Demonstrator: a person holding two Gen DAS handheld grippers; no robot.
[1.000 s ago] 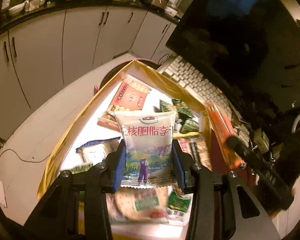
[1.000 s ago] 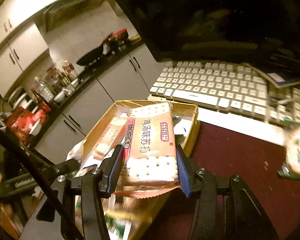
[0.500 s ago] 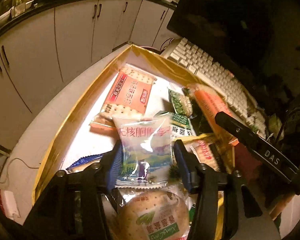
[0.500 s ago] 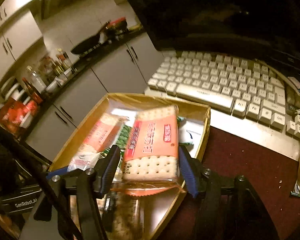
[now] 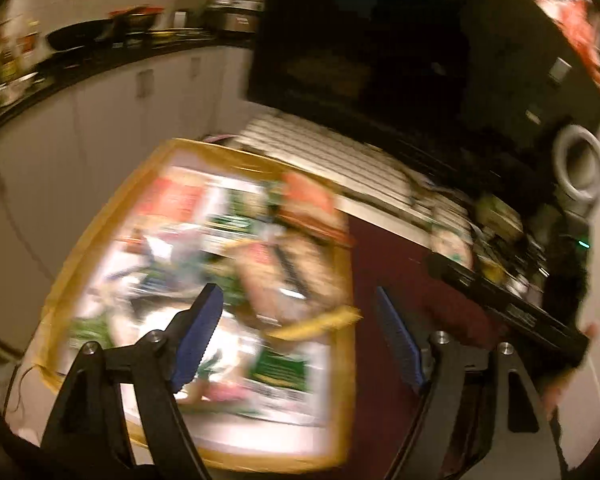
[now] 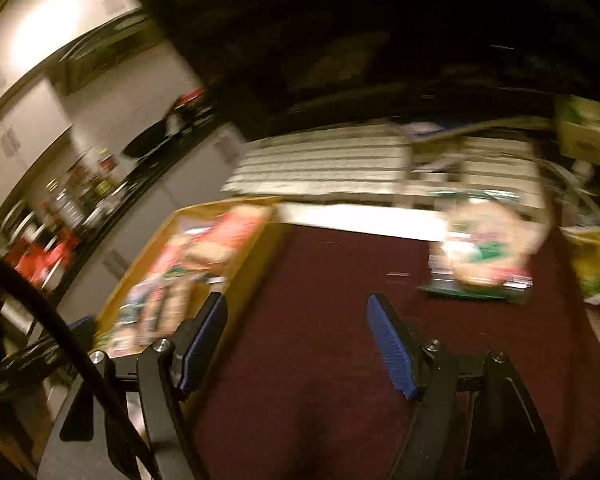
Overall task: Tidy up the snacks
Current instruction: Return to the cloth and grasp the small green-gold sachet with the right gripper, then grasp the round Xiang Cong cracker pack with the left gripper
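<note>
- Snacks lie heaped in the gold-rimmed tray (image 5: 342, 360), filling the lower left of the left wrist view; blur makes an exact count impossible, though red, green and pale packets all show.
- Left hand-held gripper (image 5: 300, 336): jaws have just been opening and stand wide apart, with nothing between the blue pads (image 5: 198, 340). They hang over the tray's right-hand rim.
- Right hand-held gripper (image 6: 298, 342): jaws have likewise just been opening, wide apart and empty, poised over the bare maroon bench (image 6: 324, 280) at lower centre.
- Loose snacks outside the tray, counted in the right wrist view: one round cracker packet (image 6: 488, 248) at right of centre, and one yellow-green packet (image 6: 594, 264) at the far right edge. A green carton (image 6: 584, 132) sits upper right; whether it is a snack is unclear.
- Two hand-held grippers, one tray, one keyboard (image 6: 324, 168) behind it, one dark monitor (image 5: 380, 32) above.
- Risk: the red packet (image 6: 236, 232) lies near the tray's near wall, so a brush from a passing pad could tip it over.
- Risk: both views are smeared, and a reach made at this pace for the round packet may overshoot and shove it against the keyboard.
- Risk: the thin film of the packet could slip from wide jaws if they close only on its edge.
</note>
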